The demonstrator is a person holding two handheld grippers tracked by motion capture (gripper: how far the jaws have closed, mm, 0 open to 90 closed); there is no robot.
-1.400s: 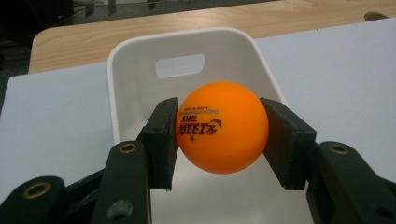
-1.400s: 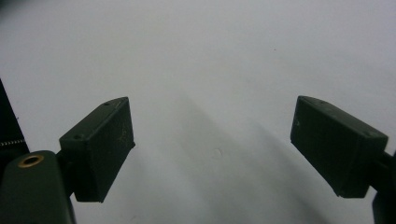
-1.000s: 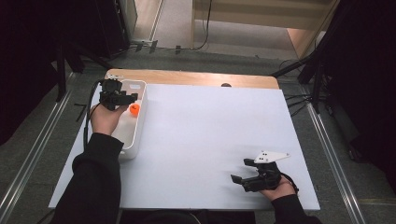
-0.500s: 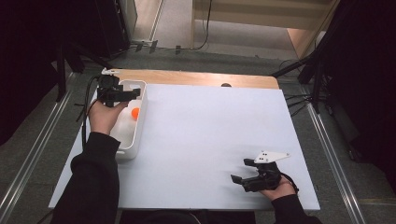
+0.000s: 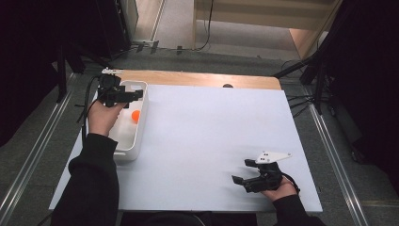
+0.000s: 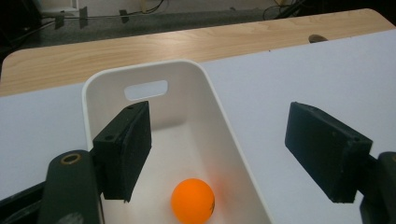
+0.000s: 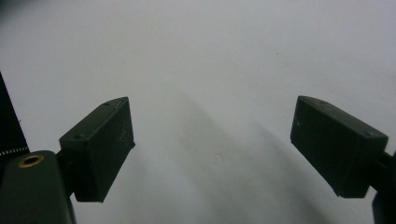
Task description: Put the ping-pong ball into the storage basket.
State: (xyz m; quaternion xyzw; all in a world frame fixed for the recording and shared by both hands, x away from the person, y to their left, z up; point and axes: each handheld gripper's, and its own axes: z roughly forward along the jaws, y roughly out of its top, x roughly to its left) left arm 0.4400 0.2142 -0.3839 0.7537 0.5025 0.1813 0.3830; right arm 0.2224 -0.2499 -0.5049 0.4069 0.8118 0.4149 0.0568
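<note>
The left gripper hangs over the white bin at the counter's far left corner. Its jaws have just been opening, with nothing between them. The orange ball lies in the bin. The right gripper stands open and empty near the counter's near right corner.

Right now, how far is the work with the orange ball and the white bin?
Done: the orange ball lies inside the white bin. In hand: nothing; the left gripper has just been opening above the ball, jaws empty. The right gripper hangs open over bare white table. Left: apparently only withdrawing.
</note>
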